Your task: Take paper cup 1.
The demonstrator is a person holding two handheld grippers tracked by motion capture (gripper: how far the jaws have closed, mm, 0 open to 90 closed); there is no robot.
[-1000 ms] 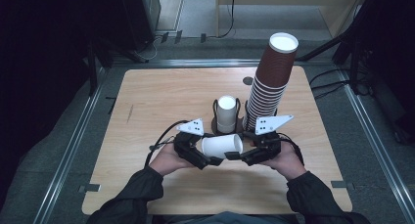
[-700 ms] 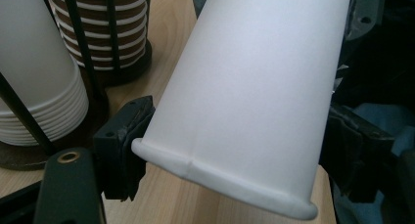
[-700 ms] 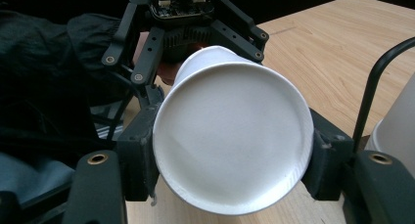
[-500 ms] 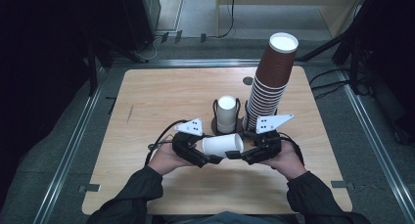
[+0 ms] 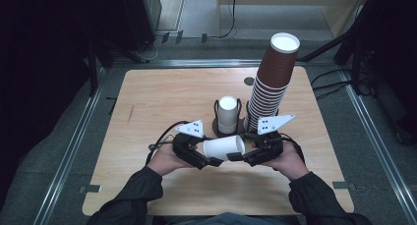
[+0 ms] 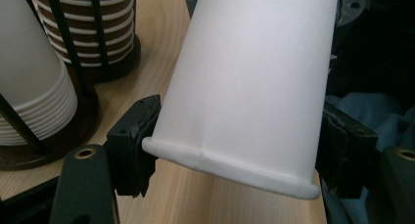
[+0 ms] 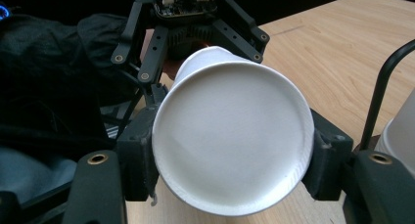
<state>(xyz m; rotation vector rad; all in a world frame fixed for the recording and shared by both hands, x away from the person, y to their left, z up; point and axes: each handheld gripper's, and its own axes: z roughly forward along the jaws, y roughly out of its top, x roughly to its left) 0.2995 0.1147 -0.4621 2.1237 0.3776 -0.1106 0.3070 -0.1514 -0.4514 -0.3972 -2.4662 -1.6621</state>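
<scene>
Both your left gripper and right gripper clamp the white paper cup, lying sideways at 6 o'clock from the cup holder; squeeze harder and it could crumple

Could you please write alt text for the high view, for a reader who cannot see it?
Two hand-held grippers, left gripper and right gripper, hold one white paper cup sideways between them above a wooden table. Behind stand a short white cup stack and a tall brown cup stack.
</scene>
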